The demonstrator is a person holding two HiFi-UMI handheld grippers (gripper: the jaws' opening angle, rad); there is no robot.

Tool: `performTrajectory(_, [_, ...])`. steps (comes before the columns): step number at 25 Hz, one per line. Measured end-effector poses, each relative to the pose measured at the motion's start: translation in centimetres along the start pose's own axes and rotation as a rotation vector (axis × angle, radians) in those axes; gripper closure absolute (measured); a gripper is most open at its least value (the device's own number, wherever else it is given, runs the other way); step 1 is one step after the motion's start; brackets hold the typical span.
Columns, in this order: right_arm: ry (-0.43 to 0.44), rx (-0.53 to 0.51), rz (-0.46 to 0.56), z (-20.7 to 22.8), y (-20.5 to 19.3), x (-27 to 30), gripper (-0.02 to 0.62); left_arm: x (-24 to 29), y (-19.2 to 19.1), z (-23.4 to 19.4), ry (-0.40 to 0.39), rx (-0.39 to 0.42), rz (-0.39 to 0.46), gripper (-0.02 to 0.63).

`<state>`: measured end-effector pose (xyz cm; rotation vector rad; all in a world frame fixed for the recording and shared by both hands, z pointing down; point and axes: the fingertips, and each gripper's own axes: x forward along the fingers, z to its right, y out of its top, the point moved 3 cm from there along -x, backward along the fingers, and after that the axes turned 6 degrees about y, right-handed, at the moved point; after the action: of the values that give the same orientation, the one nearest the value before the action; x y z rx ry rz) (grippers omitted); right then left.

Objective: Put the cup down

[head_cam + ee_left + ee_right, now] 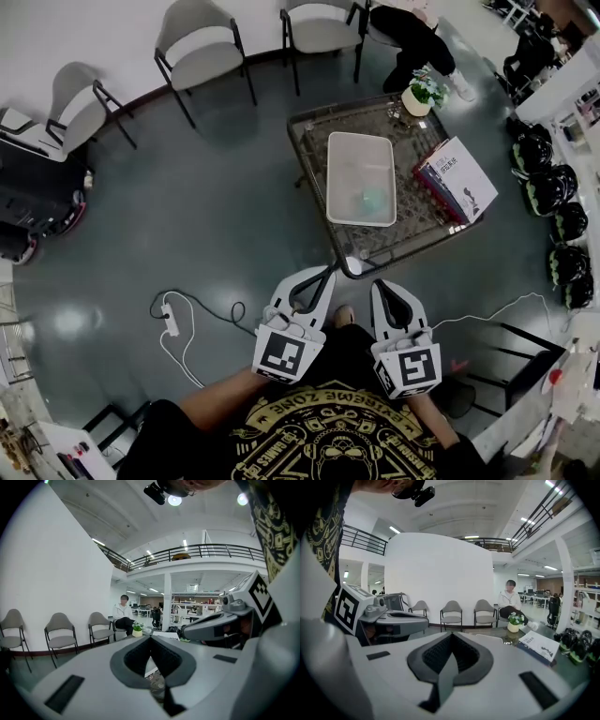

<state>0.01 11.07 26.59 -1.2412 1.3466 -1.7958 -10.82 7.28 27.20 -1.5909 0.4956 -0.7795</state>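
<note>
My left gripper [324,273] and right gripper [379,285] are held side by side close to my body, just short of the glass table's [314,131] near corner. Both are shut with nothing between their jaws. In the left gripper view the left gripper [151,638] points towards the table, and so does the right gripper [451,635] in its own view. A white tray [360,150] lies on the table with a pale green thing [375,199], perhaps the cup, inside it. A small whitish round thing [353,265] sits at the table's near corner.
Books [457,178] and a potted plant [419,97] are on the table's right and far side. Grey chairs [197,47] line the wall, and a person [412,37] sits at the far end. A power strip [172,319] with cable lies on the floor. Dark helmets [548,187] are at the right.
</note>
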Motion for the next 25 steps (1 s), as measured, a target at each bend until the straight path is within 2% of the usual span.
performTrajectory(6, [0.012, -0.005, 0.014, 1.1, -0.4, -1.6, 0.589, 0.3, 0.4, 1.1, 0.037, 0.002, -0.016, 0.618])
performTrajectory(13, [0.083, 0.012, 0.042, 2.0, -0.5, -2.7, 0.589, 1.3, 0.5, 3.9, 0.028, 0.033, -0.037, 0.617])
performTrajectory(18, [0.103, 0.003, 0.038, 3.1, -0.9, -3.6, 0.589, 1.9, 0.7, 5.5, 0.031, 0.045, -0.034, 0.618])
performTrajectory(25, [0.133, -0.008, 0.021, 3.7, -1.6, -4.5, 0.589, 1.9, 0.5, 6.6, 0.055, 0.025, -0.052, 0.617])
